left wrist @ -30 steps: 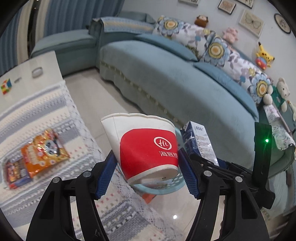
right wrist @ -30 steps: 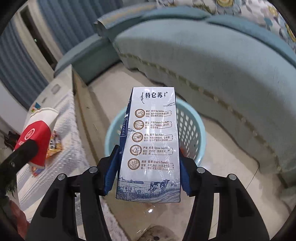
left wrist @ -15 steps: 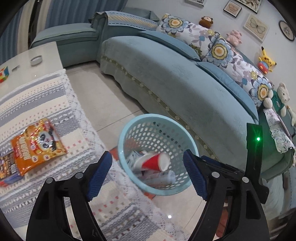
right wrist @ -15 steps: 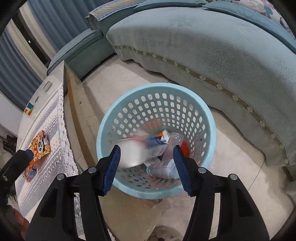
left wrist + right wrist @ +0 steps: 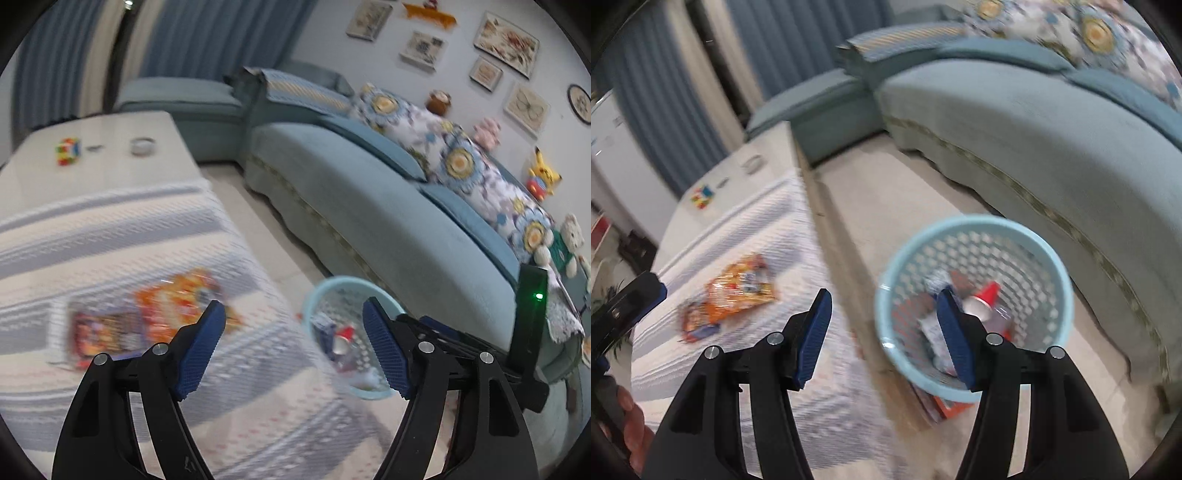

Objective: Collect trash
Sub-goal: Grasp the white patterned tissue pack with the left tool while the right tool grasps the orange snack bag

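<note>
A light blue perforated basket [image 5: 1049, 251] stands on the floor between the table and the sofa; it also shows in the left wrist view [image 5: 314, 299]. Inside lie the red and white paper cup [image 5: 984, 301], the milk carton [image 5: 934, 332] and other trash. An orange snack packet [image 5: 184, 299] and a darker packet [image 5: 99, 332] lie on the striped tablecloth; the orange one shows in the right wrist view [image 5: 742, 288]. My left gripper [image 5: 293, 345] is open and empty above the table edge. My right gripper [image 5: 884, 332] is open and empty, between table and basket.
A long blue sofa [image 5: 369, 206] with flowered cushions and plush toys runs along the right. A colour cube [image 5: 68, 150] and a small round object [image 5: 142, 146] sit at the table's far end. The left gripper's tip [image 5: 631, 299] shows at the right wrist view's left edge.
Both grippers opened and dropped the cup and the carton into the basket. Both have since swung left and up towards the table; the views are blurred by motion.
</note>
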Demonstrator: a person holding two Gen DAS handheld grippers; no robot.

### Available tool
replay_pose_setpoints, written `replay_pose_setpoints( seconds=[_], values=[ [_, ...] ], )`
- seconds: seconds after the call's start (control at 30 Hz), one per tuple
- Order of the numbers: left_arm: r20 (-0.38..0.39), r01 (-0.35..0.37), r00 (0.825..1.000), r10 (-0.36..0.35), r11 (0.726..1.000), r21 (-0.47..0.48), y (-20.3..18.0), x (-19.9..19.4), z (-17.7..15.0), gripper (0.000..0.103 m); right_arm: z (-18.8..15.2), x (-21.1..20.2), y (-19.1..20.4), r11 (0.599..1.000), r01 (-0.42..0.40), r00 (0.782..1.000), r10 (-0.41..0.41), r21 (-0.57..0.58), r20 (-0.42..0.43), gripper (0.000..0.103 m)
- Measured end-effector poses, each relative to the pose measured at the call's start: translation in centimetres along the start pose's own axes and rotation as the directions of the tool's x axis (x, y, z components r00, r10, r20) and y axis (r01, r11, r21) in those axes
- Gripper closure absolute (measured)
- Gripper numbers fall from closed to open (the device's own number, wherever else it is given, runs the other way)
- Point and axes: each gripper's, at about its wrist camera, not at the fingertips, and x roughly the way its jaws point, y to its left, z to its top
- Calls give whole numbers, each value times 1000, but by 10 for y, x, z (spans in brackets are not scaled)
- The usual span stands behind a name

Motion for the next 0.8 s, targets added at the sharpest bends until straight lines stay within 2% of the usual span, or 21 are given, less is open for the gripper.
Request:
replay_pose_setpoints(
  seconds=[0.13,0.27,0.43,0.67,0.7,0.77,0.8],
  values=[
    [31,-106,994,108,992,-62,49,-26,4,29,5,8,43,995,-61,998,61,-83,2,48],
    [7,-200,979,203,971,-129,101,-34,-2,29,3,26,83,983,-105,994,102,-152,-28,48],
    [-61,-233,972,226,950,-208,154,-23,-16,29,-6,55,127,961,-157,987,142,-230,-80,48],
    [-140,-214,973,183,942,-257,195,12,-32,29,-18,92,175,933,-218,973,183,-288,-142,48],
    [-146,-217,972,183,941,-260,197,16,-33,31,-19,97,180,931,-220,972,182,-293,-151,48],
    [-171,-215,970,173,939,-268,204,25,-36,48,-20,107,187,927,-221,970,177,-302,-165,48],
    [-169,-218,970,177,939,-267,205,28,-37,50,-21,112,191,926,-218,970,171,-308,-170,47]
  ],
)
